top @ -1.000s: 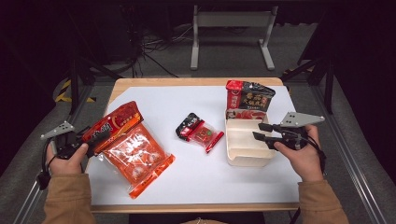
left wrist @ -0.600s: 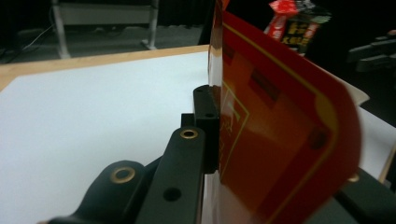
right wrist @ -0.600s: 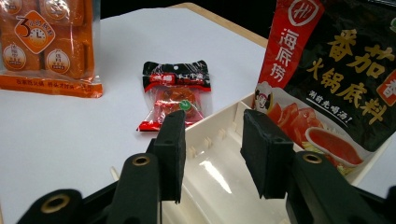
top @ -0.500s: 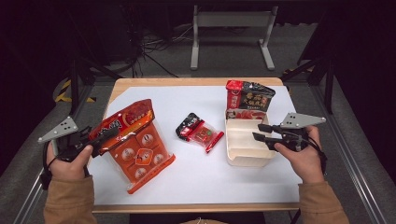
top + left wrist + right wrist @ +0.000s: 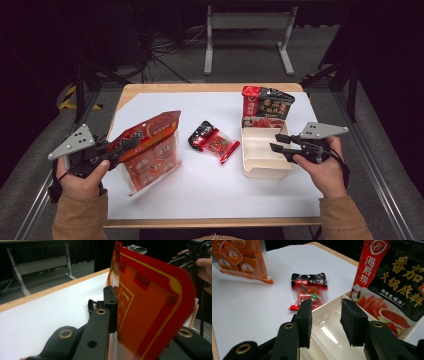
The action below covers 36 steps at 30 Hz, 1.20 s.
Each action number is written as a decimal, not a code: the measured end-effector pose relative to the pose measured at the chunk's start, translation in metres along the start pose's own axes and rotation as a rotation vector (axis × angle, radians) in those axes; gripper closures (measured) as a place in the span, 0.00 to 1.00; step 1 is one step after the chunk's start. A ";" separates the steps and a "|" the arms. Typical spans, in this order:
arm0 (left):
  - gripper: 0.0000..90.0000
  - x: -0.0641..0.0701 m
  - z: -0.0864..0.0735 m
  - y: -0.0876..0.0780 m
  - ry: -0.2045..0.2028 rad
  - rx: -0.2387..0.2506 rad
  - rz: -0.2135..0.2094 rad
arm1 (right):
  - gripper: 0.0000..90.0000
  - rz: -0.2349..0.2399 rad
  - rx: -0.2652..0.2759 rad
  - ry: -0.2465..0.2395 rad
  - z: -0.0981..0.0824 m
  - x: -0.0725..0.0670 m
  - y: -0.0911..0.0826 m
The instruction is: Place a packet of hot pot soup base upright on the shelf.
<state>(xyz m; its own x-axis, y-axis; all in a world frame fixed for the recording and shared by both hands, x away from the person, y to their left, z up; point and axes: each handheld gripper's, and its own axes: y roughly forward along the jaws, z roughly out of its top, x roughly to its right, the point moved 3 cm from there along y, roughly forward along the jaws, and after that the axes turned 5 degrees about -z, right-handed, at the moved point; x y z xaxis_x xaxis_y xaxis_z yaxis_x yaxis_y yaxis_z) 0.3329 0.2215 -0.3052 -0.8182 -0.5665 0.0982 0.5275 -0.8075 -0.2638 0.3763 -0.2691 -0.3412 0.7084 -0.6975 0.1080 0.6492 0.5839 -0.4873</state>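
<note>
My left gripper (image 5: 119, 150) is shut on the top edge of a large red and orange snack bag (image 5: 152, 150). The bag hangs tilted, its lower end close to the white table sheet. In the left gripper view the bag (image 5: 150, 310) stands edge-on against the jaw pad. My right gripper (image 5: 274, 141) hovers open over the cream divided tray (image 5: 260, 167). Its jaws have just been closing a little, with nothing between them (image 5: 325, 320). A black and red sauce pouch (image 5: 265, 107) leans at the tray's far end.
A small red and black packet (image 5: 212, 141) lies mid-table between the bag and the tray, also seen past the right jaws as the packet (image 5: 308, 291). The wooden table edge (image 5: 210, 87) borders the white sheet. A metal stand (image 5: 245, 35) is on the floor beyond.
The left gripper has raised the big bag from lying flat on the table to hanging tilted, and carried it toward the middle. The right hand has stayed over the tray.
</note>
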 end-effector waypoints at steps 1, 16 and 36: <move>1.00 0.002 0.001 0.001 0.001 0.008 -0.003 | 0.69 0.004 0.001 0.001 0.000 -0.001 0.001; 1.00 0.018 0.018 0.016 0.025 0.060 -0.115 | 0.54 0.106 0.032 -0.024 0.015 -0.030 0.021; 1.00 0.040 0.025 0.060 0.078 0.063 -0.272 | 0.39 0.254 0.096 -0.068 0.046 -0.072 0.056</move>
<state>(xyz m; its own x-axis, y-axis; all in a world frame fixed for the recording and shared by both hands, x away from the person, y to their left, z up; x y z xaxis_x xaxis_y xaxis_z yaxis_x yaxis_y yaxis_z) 0.3377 0.1467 -0.2927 -0.9453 -0.3155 0.0823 0.2976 -0.9380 -0.1778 0.3741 -0.1668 -0.3363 0.8666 -0.4963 0.0523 0.4696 0.7754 -0.4222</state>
